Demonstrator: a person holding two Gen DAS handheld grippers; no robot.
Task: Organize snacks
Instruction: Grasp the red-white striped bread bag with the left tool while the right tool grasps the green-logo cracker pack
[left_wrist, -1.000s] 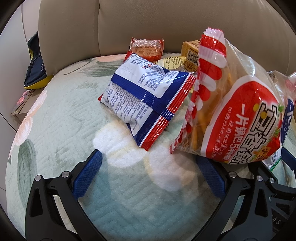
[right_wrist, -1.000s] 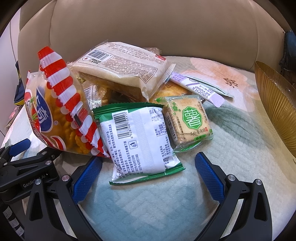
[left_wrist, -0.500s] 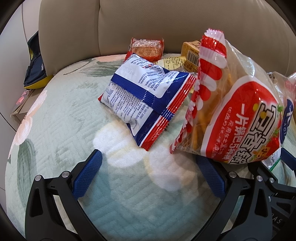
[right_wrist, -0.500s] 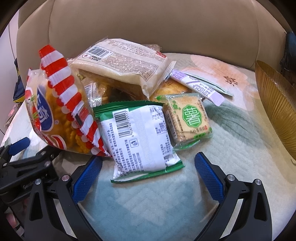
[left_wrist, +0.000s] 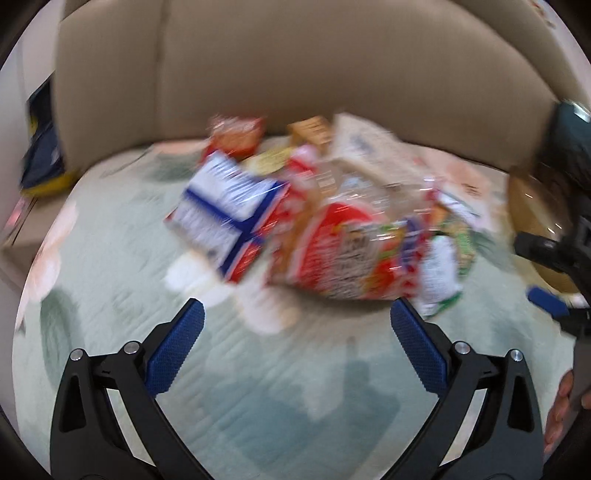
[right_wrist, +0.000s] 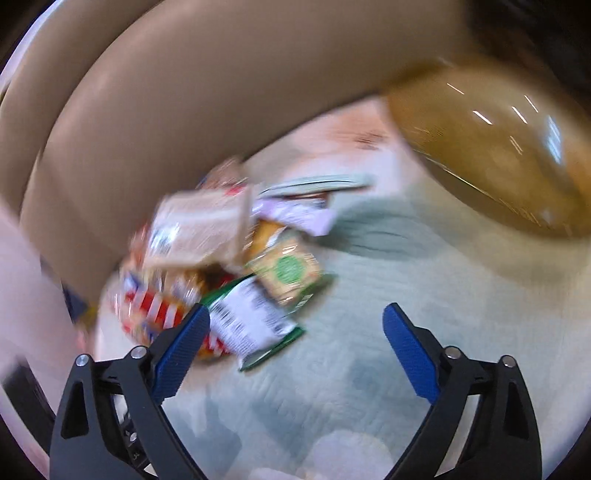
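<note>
Both views are motion-blurred. A heap of snack packets lies on the pale green quilted seat cover (left_wrist: 122, 266). In the left wrist view a blue-and-white packet (left_wrist: 229, 218) rests left of a big red crisp bag (left_wrist: 343, 254). My left gripper (left_wrist: 295, 317) is open and empty, short of the heap. In the right wrist view a green-and-white packet (right_wrist: 251, 321), a green-logo cracker pack (right_wrist: 286, 269) and a beige packet (right_wrist: 195, 229) show. My right gripper (right_wrist: 295, 314) is open and empty, its left finger beside the green-and-white packet. A golden bowl (right_wrist: 491, 155) stands at the right.
The beige sofa backrest (left_wrist: 295, 74) rises behind the heap. A dark blue and yellow bag (left_wrist: 44, 162) sits at the far left. The other gripper (left_wrist: 554, 254) and part of a hand (left_wrist: 557, 413) show at the right edge. The golden bowl (left_wrist: 532, 206) stands behind them.
Both grippers have pulled back and up from the heap, fast enough to blur the views. The right wrist view has rolled and now takes in the golden bowl. Both stay open.
</note>
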